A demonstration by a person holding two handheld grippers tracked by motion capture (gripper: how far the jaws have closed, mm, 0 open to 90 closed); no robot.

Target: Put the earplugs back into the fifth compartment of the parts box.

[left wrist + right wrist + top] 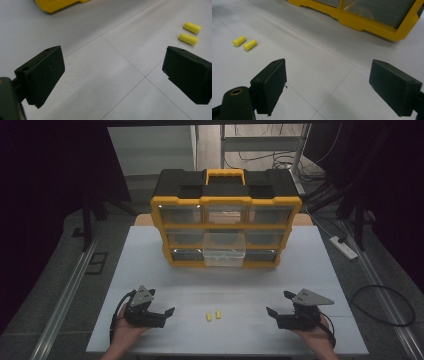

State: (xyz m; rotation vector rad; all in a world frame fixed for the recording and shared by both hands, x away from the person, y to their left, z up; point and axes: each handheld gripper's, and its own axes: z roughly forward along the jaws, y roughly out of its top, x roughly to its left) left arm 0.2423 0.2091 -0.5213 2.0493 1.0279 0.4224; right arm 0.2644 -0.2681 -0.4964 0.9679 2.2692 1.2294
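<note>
Two small yellow earplugs (212, 315) lie side by side on the white table near its front edge, between my hands. They appear at upper right in the left gripper view (189, 33) and at upper left in the right gripper view (245, 43). My left gripper (161, 309) rests at the front left, open, with nothing between its jaws (112, 75). My right gripper (278, 304) sits at the front right, open and empty too (327, 85). A yellow and black drawer organizer (226, 217) stands at the back, its lower middle clear drawer (224, 254) pulled out.
The white table (150, 265) is bare around the organizer. Beyond it are cables on the floor, a power strip (343, 247) at right and dark stands at both sides.
</note>
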